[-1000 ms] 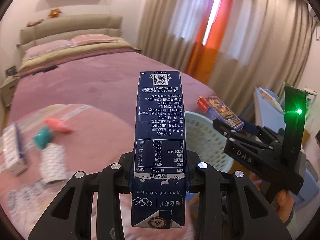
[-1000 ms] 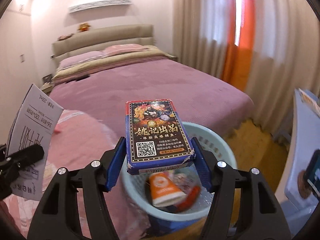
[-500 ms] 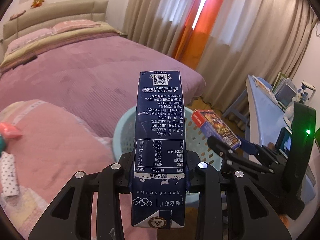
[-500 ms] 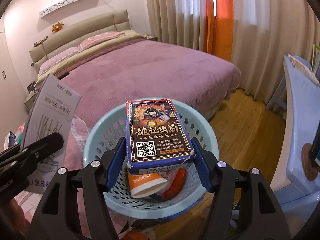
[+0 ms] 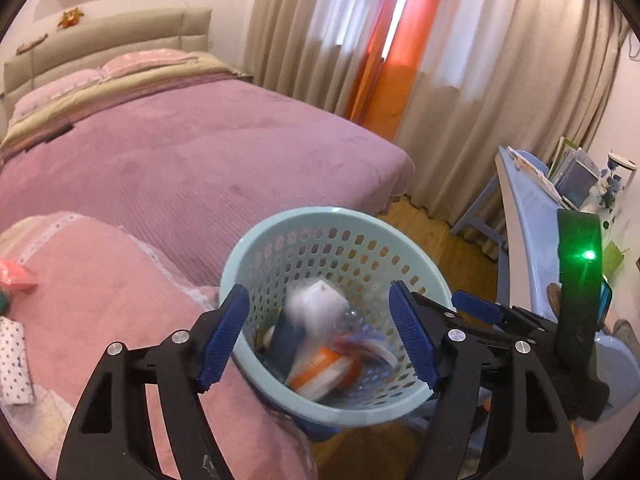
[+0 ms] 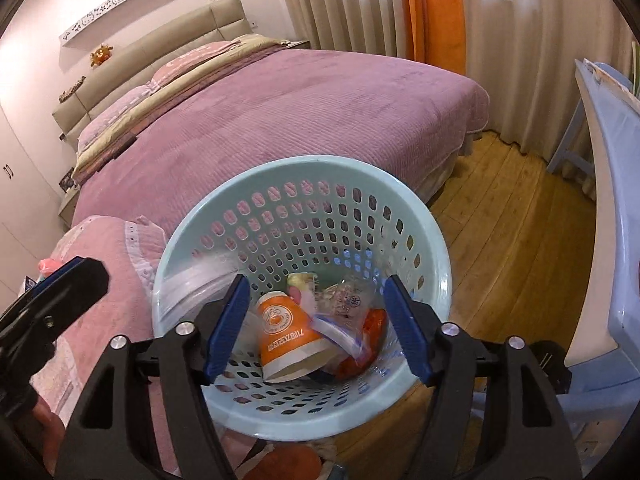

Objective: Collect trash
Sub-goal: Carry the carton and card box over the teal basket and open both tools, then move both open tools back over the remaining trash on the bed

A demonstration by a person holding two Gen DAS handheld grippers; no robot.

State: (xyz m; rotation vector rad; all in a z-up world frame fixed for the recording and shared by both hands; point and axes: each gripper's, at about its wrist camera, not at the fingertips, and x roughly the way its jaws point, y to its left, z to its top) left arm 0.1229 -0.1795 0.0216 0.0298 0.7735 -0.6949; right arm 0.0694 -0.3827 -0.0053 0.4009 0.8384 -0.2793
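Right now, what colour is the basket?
Light blue, with holes in its wall; the basket shows best in the right wrist view.

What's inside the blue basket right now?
Inside the basket: an orange-and-white paper cup, clear plastic wrappers, something red-orange and a blurred dark carton. Anything beneath that pile is covered.

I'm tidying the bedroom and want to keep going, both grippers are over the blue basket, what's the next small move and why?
Probably lift both away and swing back toward the pink blanket. The left gripper and right gripper have just been opening and hold nothing; a blurred carton is dropping into the basket. A pink item and a dotted wrapper lie on that blanket.
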